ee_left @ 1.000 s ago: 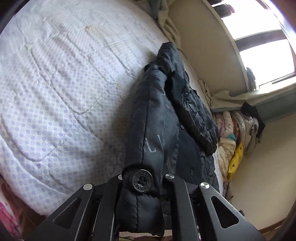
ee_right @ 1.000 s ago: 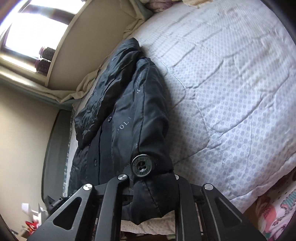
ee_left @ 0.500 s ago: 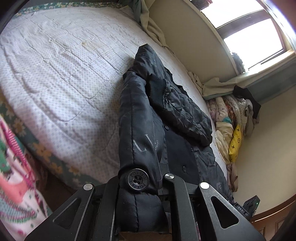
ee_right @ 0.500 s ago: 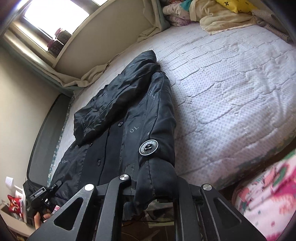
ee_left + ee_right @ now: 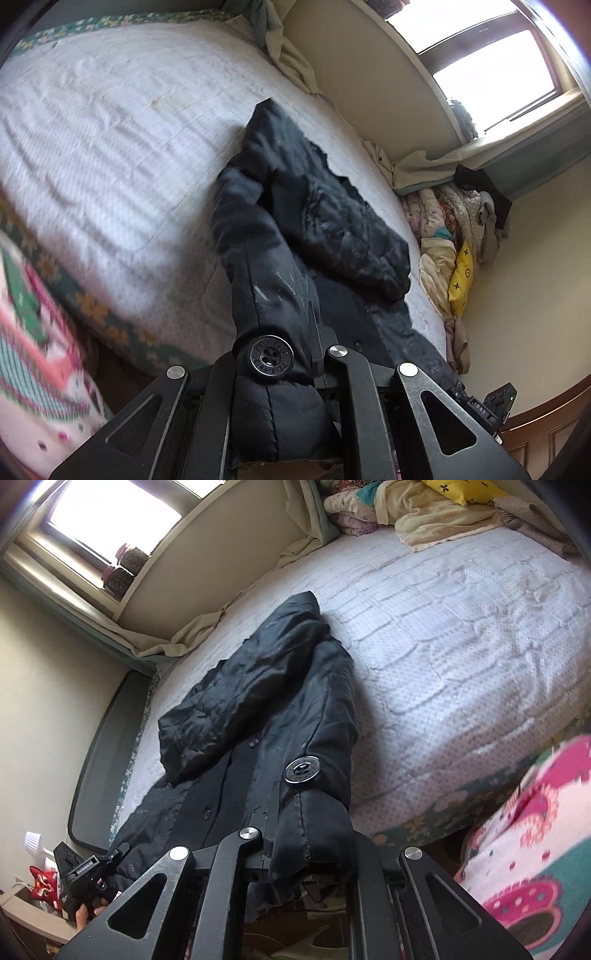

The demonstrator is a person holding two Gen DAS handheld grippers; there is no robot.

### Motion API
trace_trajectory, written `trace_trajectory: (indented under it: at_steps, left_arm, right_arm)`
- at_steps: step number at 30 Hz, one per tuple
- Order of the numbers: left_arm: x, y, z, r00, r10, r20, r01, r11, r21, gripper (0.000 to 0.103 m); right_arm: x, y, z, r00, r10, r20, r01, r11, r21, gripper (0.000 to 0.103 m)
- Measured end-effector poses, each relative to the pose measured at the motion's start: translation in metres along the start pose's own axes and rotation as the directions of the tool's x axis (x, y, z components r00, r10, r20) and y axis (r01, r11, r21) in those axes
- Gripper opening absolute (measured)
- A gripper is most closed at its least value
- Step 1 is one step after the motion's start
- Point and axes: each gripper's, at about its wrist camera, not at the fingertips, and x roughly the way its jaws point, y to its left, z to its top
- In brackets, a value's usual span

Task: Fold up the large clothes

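Note:
A black padded jacket (image 5: 317,229) lies lengthwise on the white quilted bed (image 5: 110,147), one sleeve folded across its front. My left gripper (image 5: 280,373) is shut on one bottom corner of the jacket, just below a round metal button (image 5: 271,356). In the right wrist view the same jacket (image 5: 258,686) runs up from my right gripper (image 5: 310,845), which is shut on the other bottom corner beside another metal button (image 5: 303,770). Both corners are lifted off the bed and the hem hangs between them. The left gripper (image 5: 86,877) also shows at the lower left, with fingers on it.
A heap of blankets and clothes with a yellow cushion (image 5: 460,273) sits against the wall at the bed's far end. A window (image 5: 491,66) with a sill is above the bed. The person's pink patterned clothing (image 5: 528,849) is close by the bed's floral edge (image 5: 92,314).
Both grippers have risen and drawn back from the bed, lifting the jacket's bottom corners. The bed's edge and the pink patterned clothing have come into view.

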Motion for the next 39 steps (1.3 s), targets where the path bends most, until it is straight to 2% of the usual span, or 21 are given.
trace_trajectory:
  at_steps: [5,13,17,21,25,29,35,38,39]
  left_arm:
    - [0.008,-0.033,0.047,0.998,-0.027,0.048,0.023,0.996,0.084,0.013]
    - [0.058,-0.069,0.127,0.998,-0.012,0.055,0.004,0.988,0.156,0.013]
    - [0.093,-0.079,0.156,0.998,0.017,0.059,-0.027,0.985,0.168,0.013]
    - [0.128,-0.085,0.185,0.997,0.044,0.056,-0.053,0.983,0.174,0.013]
    - [0.171,-0.081,0.209,0.997,0.069,0.027,-0.072,0.981,0.178,0.014]
    - [0.209,-0.066,0.217,0.996,0.089,-0.016,-0.085,0.980,0.180,0.016]
    - [0.237,-0.059,0.220,0.988,0.154,-0.022,-0.145,0.963,0.225,0.022]
    - [0.243,-0.062,0.224,0.988,0.152,-0.023,-0.143,0.961,0.236,0.036]
    - [0.243,-0.060,0.226,0.990,0.136,-0.027,-0.127,0.967,0.222,0.049]
  right_arm:
    - [0.004,0.021,0.041,0.997,0.048,0.059,-0.046,0.998,-0.042,0.006]
    - [0.043,0.061,0.127,0.989,0.053,0.142,-0.033,0.990,-0.140,0.006]
    - [0.082,0.068,0.174,0.991,0.047,0.124,-0.030,0.991,-0.134,0.006]
    - [0.128,0.076,0.211,0.994,0.000,0.112,0.017,0.988,-0.156,0.006]
    - [0.174,0.071,0.233,0.996,-0.039,0.085,0.052,0.986,-0.160,0.006]
    - [0.222,0.059,0.243,0.995,-0.093,0.026,0.096,0.983,-0.156,0.006]
    - [0.253,0.049,0.249,0.995,-0.100,-0.004,0.098,0.985,-0.144,0.009]
    - [0.259,0.045,0.251,0.995,-0.094,-0.011,0.092,0.989,-0.115,0.018]
    - [0.259,0.043,0.253,0.996,-0.088,-0.011,0.087,0.991,-0.097,0.020]
